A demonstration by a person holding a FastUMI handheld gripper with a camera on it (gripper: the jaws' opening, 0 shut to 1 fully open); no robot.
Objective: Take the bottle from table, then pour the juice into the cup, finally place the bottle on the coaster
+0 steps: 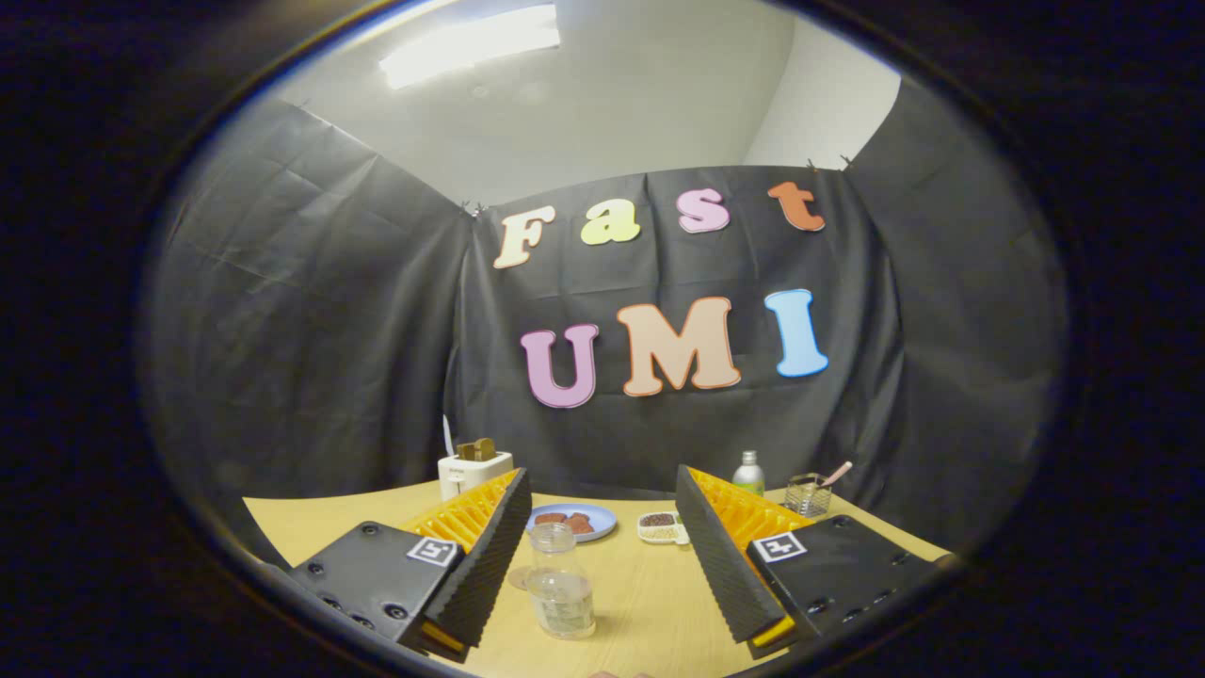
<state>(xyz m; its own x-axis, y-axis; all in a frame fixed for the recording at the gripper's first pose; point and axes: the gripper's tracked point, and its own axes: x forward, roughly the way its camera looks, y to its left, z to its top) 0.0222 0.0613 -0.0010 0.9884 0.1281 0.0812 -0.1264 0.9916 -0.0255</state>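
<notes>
Pale wood counter [650,603], smooth, curved far edge, black cloth wall behind. Gripper [602,565] spread wide, fingers gripping nothing, ridged pads facing each other across the gap. Bottle [561,582] stands between the fingers, nearer the left one, apart from both; upright, long axis vertical, mouth up. Clear plastic, round body, some clear liquid low inside, paper label too small to tell. Cannot tell whether it is capped. Just behind the bottle's left side a thin brownish disc [519,577] lies flat on the counter, mostly hidden by the left finger; could be the coaster, cannot say. Beyond the bottle, a blue plate [602,516], round, flat, with a few brown pieces on it. Right of the plate a small white tray [662,527] with dark and pale bits in it, partly cut off by the right finger. Far left, a white toaster [473,471], boxy, with brown slices sticking up from the top. Far right, beyond the right finger, a silvery can-bottle [748,471], green band, upright. Beside it a clear glass cup [806,494], squat, with a pink stick leaning out. Nothing stands between the fingers and the bottle; plate and tray sit well behind it.
</notes>
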